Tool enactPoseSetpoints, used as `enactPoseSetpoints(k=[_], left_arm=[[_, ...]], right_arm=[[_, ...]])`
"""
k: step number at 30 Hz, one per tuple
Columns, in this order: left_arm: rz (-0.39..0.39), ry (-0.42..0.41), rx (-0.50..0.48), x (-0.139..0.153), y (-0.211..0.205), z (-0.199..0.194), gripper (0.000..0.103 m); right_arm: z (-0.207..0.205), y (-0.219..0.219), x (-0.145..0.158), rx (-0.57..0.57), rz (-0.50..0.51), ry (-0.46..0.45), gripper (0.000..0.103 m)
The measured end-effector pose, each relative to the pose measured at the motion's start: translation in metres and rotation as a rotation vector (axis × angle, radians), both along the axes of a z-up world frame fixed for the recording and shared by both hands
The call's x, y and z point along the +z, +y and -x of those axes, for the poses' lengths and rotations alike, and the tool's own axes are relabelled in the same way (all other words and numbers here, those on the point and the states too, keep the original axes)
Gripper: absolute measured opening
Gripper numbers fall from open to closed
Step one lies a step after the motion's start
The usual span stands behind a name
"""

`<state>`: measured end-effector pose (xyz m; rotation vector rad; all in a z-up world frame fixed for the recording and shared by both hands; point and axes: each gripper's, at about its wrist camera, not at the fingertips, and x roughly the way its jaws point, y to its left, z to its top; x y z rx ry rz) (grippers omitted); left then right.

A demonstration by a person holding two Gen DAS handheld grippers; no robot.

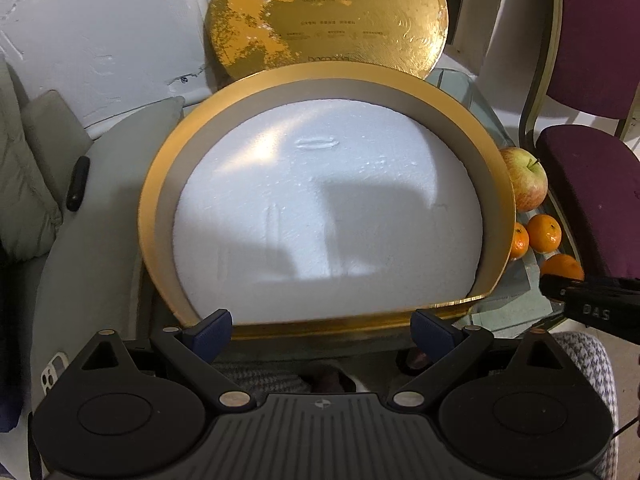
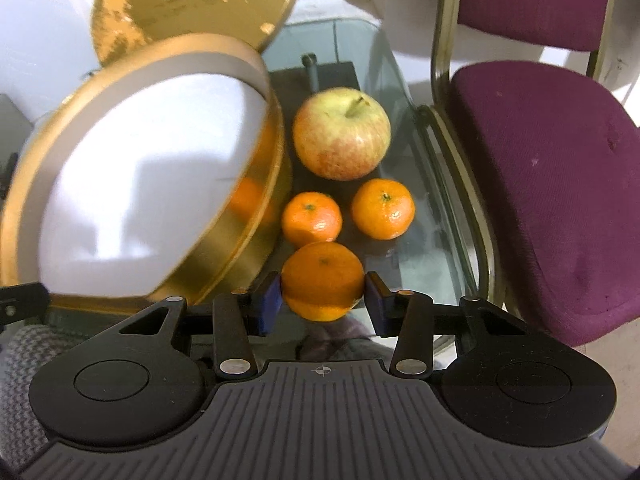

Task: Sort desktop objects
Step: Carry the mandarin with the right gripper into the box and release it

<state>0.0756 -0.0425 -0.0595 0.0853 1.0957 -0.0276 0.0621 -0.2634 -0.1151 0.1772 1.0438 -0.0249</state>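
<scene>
The gold box (image 2: 224, 264) sits empty on the glass table (image 2: 424, 264), beside the apple (image 2: 342, 134). The right gripper (image 2: 323, 294) is clenched on an orange (image 2: 323, 280) (pickup step, I judge); next it carries into the box. The left gripper (image 1: 322, 330) hangs released.

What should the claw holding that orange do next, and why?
Probably lift and carry it left, over the round gold box. The right gripper is shut on the nearest orange mandarin, the box's white foam floor lies bare, and the left gripper stands open at its rim.
</scene>
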Motion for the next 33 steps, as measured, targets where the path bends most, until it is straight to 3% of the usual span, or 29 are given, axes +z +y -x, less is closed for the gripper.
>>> enactPoseSetpoints(k=[17, 33], left_arm=[[0.036, -0.082, 0.112, 0.027, 0.064, 0.045, 0.097], [0.051, -0.098, 0.294, 0.019, 0.133, 0.031, 0.097]], right_arm=[[0.056, 0.050, 0.067, 0.068, 0.019, -0.140, 0.046], [0.006, 0.132, 0.072, 0.254, 0.045, -0.138, 0.046]])
